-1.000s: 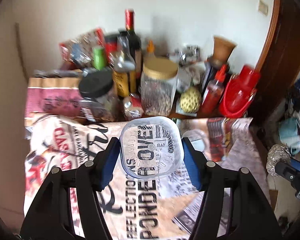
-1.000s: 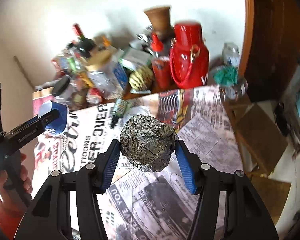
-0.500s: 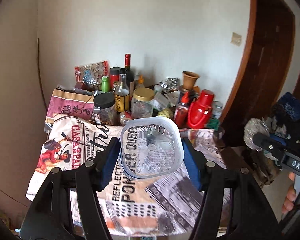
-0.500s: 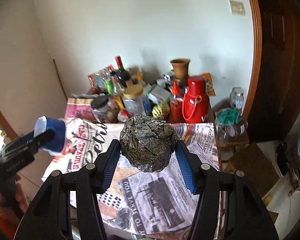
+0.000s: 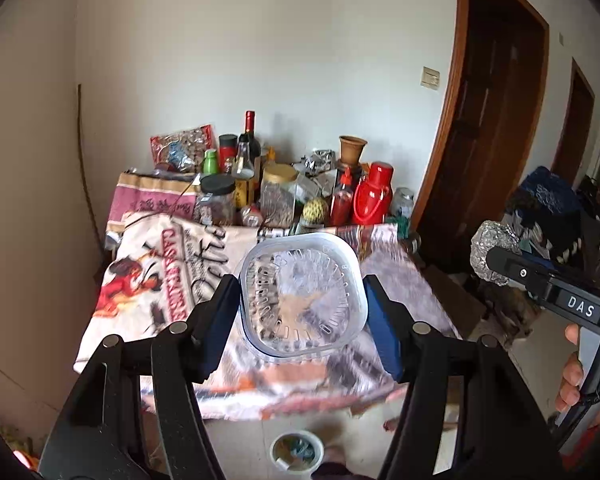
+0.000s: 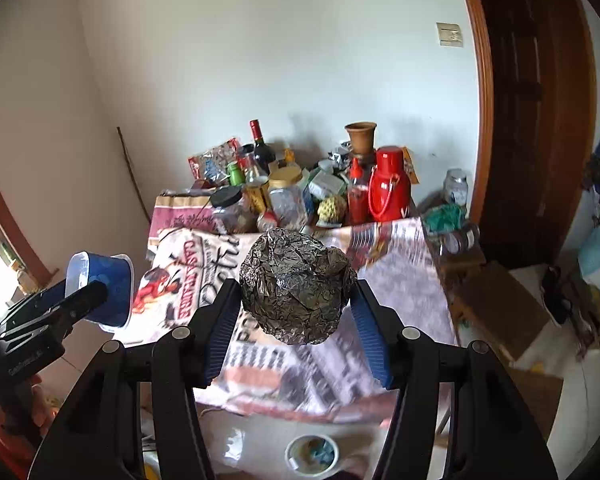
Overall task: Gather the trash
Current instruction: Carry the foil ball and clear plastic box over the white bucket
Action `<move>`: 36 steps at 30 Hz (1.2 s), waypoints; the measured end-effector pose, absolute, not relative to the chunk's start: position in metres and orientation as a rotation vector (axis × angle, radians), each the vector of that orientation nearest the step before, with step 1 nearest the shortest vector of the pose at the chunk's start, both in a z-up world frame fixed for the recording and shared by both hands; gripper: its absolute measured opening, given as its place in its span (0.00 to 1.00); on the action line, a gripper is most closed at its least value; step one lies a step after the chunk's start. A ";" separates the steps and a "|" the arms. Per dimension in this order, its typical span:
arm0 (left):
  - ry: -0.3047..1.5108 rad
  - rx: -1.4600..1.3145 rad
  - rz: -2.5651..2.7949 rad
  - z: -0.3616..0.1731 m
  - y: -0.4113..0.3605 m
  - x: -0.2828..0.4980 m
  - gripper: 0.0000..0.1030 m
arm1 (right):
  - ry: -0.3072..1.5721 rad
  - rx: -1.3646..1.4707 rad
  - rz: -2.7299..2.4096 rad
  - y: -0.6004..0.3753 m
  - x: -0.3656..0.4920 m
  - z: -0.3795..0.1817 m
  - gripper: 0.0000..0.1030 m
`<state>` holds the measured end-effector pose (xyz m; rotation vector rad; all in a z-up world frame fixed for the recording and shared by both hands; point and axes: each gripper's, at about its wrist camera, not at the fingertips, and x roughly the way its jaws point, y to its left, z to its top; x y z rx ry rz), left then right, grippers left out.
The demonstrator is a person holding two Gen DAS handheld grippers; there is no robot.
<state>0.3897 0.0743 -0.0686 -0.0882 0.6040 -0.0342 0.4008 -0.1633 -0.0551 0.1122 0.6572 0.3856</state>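
Observation:
My left gripper [image 5: 302, 304] is shut on a clear plastic cup [image 5: 302, 294], its base facing the camera, held in the air in front of the table. The cup shows blue-sided in the right wrist view [image 6: 100, 290]. My right gripper [image 6: 296, 296] is shut on a crumpled foil ball [image 6: 296, 284], also held in the air before the table; the ball shows at the right of the left wrist view [image 5: 494, 252]. A small white bin [image 5: 297, 450] with scraps in it stands on the floor below both grippers, and shows in the right wrist view [image 6: 312, 452].
A table [image 5: 172, 292] covered with printed newspaper stands against the wall. Its back holds bottles, jars, a red thermos [image 5: 372, 200] and a clay pot [image 5: 352, 150]. A wooden door frame [image 5: 452, 120] is on the right. Cardboard [image 6: 496, 308] lies on the floor.
Both grippers have drawn back and up from the table with their loads; the table now looks smaller and the floor bin has come into view below.

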 end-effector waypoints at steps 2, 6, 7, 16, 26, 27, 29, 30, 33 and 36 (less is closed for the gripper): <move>0.619 -0.084 -0.042 -0.074 0.082 0.365 0.60 | 0.657 0.112 0.371 -0.158 0.373 -0.060 0.52; 0.651 -0.071 -0.068 -0.084 0.091 0.325 0.60 | 0.694 0.134 0.347 -0.151 0.335 -0.071 0.52; 0.659 -0.067 -0.075 -0.087 0.093 0.316 0.60 | 0.708 0.139 0.347 -0.149 0.326 -0.075 0.52; 0.765 -0.079 -0.119 -0.120 0.092 0.283 0.60 | 0.832 0.114 0.316 -0.146 0.291 -0.110 0.52; 0.932 -0.098 -0.129 -0.198 0.069 0.299 0.60 | 0.996 0.084 0.344 -0.151 0.299 -0.193 0.52; 0.952 -0.115 -0.128 -0.212 0.066 0.302 0.60 | 1.017 0.086 0.345 -0.152 0.303 -0.205 0.52; 0.985 -0.143 -0.123 -0.237 0.061 0.309 0.60 | 1.047 0.087 0.344 -0.155 0.307 -0.225 0.52; 1.006 -0.158 -0.118 -0.253 0.059 0.313 0.60 | 1.066 0.087 0.345 -0.156 0.310 -0.238 0.52; 1.052 -0.181 -0.097 -0.296 0.053 0.322 0.60 | 1.113 0.078 0.349 -0.157 0.319 -0.275 0.52; 1.100 -0.183 -0.073 -0.345 0.051 0.330 0.60 | 1.139 0.056 0.355 -0.158 0.327 -0.312 0.52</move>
